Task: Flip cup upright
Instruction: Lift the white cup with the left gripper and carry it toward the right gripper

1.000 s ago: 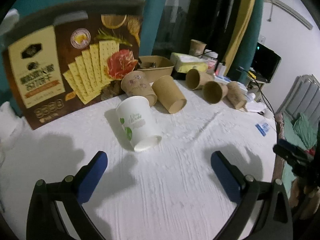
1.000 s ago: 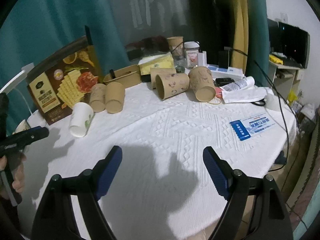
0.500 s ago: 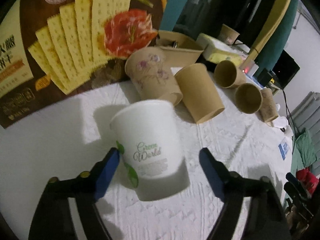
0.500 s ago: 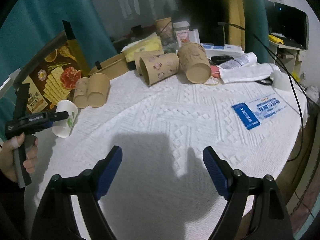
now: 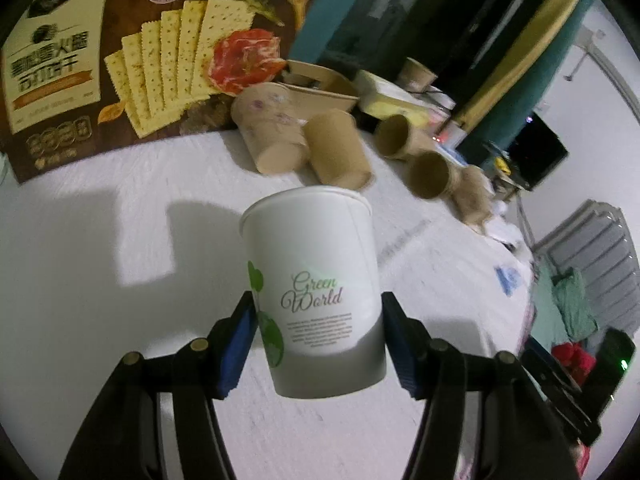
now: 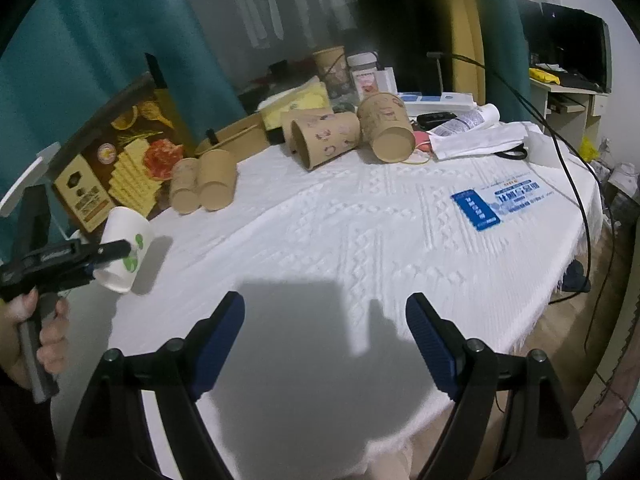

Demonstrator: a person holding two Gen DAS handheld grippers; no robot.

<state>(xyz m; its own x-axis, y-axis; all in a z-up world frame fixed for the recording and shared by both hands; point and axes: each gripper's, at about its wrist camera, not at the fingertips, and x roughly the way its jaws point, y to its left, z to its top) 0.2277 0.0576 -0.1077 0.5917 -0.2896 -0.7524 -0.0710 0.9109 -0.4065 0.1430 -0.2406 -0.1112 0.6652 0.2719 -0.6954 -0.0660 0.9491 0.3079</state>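
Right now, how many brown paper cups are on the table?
6 brown paper cups: two lying by the brown cracker box; three lying farther back; one upright behind them. Clutter may hide more.

The left wrist view rides just behind its own blue pads, very near the white cup between them, angled down across the table toward the cracker box at eleven o'clock; brown cups lie at twelve; the right wrist view looks down from farther back over open cloth, its fingers low in frame; both share the white cup, at nine o'clock in the right view, the box, the brown cups and the blue card at two.
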